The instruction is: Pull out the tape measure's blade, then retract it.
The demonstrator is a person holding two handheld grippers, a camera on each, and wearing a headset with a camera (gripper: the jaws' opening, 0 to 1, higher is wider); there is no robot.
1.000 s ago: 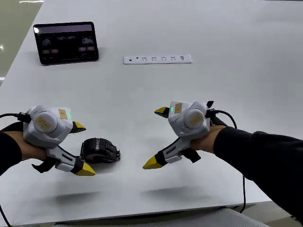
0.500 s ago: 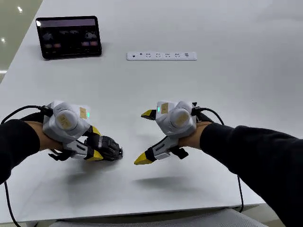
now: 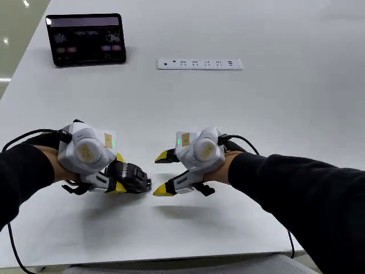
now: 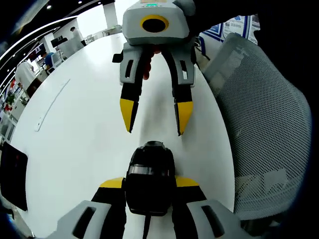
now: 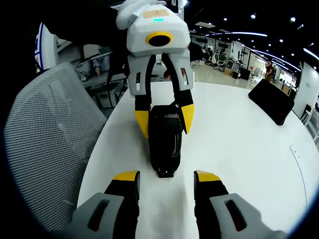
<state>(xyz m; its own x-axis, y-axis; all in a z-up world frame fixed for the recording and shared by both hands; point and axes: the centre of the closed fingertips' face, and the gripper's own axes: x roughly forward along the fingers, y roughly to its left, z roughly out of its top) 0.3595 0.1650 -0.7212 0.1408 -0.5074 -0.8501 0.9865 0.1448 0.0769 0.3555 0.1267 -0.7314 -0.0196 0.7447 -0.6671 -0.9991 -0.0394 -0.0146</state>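
White workbench (image 3: pixel 268 103), broad and matte, with an open office and ceiling lights beyond it in the gripper views. Toward the far side, a white power strip (image 3: pixel 199 64), lying flat and crosswise. Left of the power strip and well apart from it, a dark tablet (image 3: pixel 86 39), propped up with its screen lit.

Well to the near side of the power strip and off to its left, the black tape measure (image 3: pixel 132 178), resting on the bench. Clamped there by the left gripper (image 3: pixel 120 173): jaws drawn in until both yellow tips press the case, one on each flank, plain to see along the jaws in the left gripper view. Gripped by a hand in a dark sleeve, with a black cable trailing away to the left.

Also near side of the power strip, almost straight toward the person from it, the right gripper (image 3: pixel 161 173), pointing at the left one. Jaws spread wide with nothing between them, yellow tips just short of the case's end, close beside it but apart. At that end of the case, in the right gripper view, a small dark tab, too small to tell more.

Past the bench's near edge, on the side farthest from the power strip, a grey mesh chair back (image 4: pixel 264 124).
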